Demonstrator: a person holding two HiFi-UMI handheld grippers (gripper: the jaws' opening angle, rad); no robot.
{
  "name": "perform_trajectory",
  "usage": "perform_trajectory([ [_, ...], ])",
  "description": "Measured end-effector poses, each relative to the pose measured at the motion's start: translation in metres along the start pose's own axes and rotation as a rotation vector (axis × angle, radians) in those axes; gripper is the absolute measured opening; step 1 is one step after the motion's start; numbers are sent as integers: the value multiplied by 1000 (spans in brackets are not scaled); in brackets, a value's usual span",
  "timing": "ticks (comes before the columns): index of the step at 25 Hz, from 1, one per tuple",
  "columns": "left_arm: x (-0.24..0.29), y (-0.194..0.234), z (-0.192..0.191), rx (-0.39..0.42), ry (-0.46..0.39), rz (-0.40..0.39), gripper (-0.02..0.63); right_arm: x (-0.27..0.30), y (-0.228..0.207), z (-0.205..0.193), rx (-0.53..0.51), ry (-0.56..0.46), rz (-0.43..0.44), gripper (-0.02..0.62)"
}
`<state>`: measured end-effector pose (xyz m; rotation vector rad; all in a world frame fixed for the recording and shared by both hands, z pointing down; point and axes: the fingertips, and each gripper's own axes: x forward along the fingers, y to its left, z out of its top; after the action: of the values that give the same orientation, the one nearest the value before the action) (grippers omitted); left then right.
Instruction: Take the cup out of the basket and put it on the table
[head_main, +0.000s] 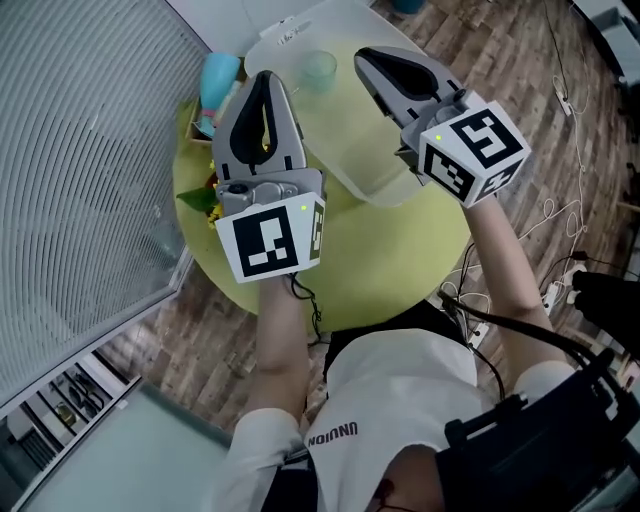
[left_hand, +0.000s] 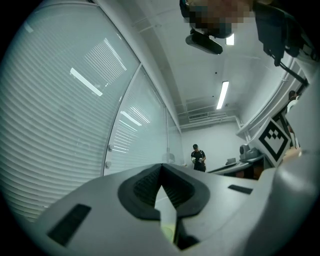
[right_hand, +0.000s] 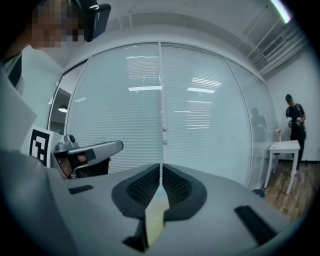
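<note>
In the head view a pale green see-through cup (head_main: 318, 70) stands inside a whitish translucent basket (head_main: 372, 172) on a round yellow-green table (head_main: 390, 260). My left gripper (head_main: 264, 76) hovers just left of the cup with its jaws shut and nothing between them. My right gripper (head_main: 362, 56) hovers just right of the cup, also shut and empty. Both point away from me, roughly level, above the table. In the left gripper view the left gripper (left_hand: 161, 167) has its tips together, and in the right gripper view the right gripper (right_hand: 161, 167) does too. Neither gripper view shows the cup.
A blue cup (head_main: 219, 76) sits in a small holder at the table's far left, with green leaves (head_main: 198, 197) beside it. A glass wall with blinds (head_main: 80, 160) runs along the left. Cables (head_main: 560, 215) lie on the wooden floor at right. A person (left_hand: 198, 157) stands far off.
</note>
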<state>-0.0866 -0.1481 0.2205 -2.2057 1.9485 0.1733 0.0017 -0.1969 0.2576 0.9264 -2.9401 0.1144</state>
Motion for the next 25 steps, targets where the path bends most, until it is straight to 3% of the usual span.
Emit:
perform_trajectory([
  [8,21,12,-5,17,20,28,12,36,-18,-17,-26,75,60,23],
  [11,26,15,-6,23,17,32,12,48,-24,-24,15,97,74,30],
  [14,31,18,-10,33,18,34,12,58,-25,-33,57,119,98,94],
  [19,41,27,-16,-39,15,26,12,74,-31,-52,67,201,94,95],
  [25,55,28,-26,-43,17,14,12,91,-49,-82,121,310,80,98],
])
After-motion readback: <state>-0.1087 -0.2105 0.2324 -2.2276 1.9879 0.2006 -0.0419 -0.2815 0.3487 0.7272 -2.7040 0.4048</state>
